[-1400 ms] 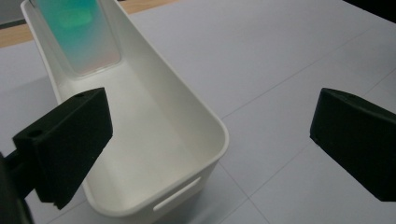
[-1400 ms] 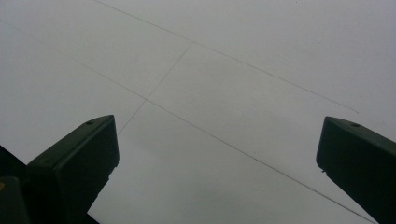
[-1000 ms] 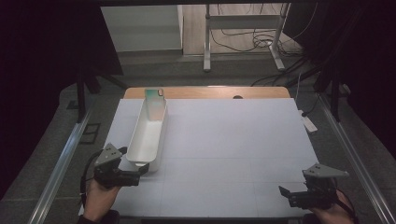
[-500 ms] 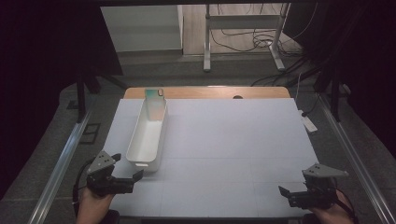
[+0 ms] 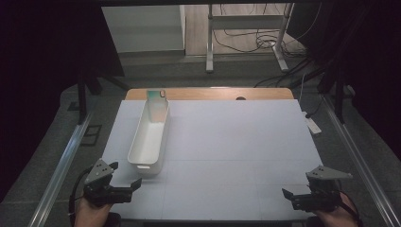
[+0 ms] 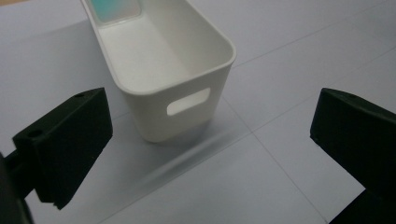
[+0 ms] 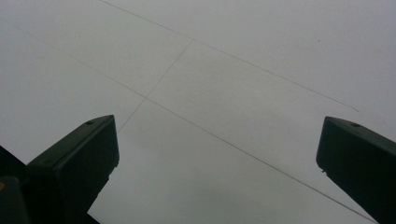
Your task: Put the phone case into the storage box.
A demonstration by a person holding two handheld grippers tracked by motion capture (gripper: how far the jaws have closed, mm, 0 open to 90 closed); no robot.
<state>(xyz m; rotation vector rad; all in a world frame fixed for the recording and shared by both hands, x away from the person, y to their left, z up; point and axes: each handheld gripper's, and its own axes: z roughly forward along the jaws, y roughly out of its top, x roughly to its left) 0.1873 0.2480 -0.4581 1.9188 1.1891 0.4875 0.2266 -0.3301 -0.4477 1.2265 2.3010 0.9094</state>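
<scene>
Surface: white mat (image 5: 227, 156) laid over a wooden table (image 5: 265, 93), scored by thin grid lines; dark floor, table legs and cables are seen beyond the far edge.
Left gripper (image 5: 135, 186): held low at the near left corner of the mat, jaws spread wide with nothing between them.
Bin (image 5: 150, 140): long white bin, upright on the mat, its near end just ahead of the left gripper and a little to its right, not touched; in the left gripper view (image 6: 159, 60) the handle slot in the near end wall faces the jaws.
Card (image 5: 156, 94): a pale teal-and-white object is leaned at the far end of the bin, well beyond the left gripper; what it is cannot be told.
Right gripper (image 5: 286, 195): held low at the near right corner, jaws wide apart and empty; bare mat (image 7: 210, 84) lies ahead of it, and the bin is well apart from it to its left.
Progress: judged to be at the very start; nothing is gripped, and the bin is untouched.
Left to do: the left jaws are likely to be closed on the near end wall of the bin, then the bin moved.
Obstacles: none is seen between the left gripper and the bin; the leaned card could topple if the bin is jolted.
</scene>
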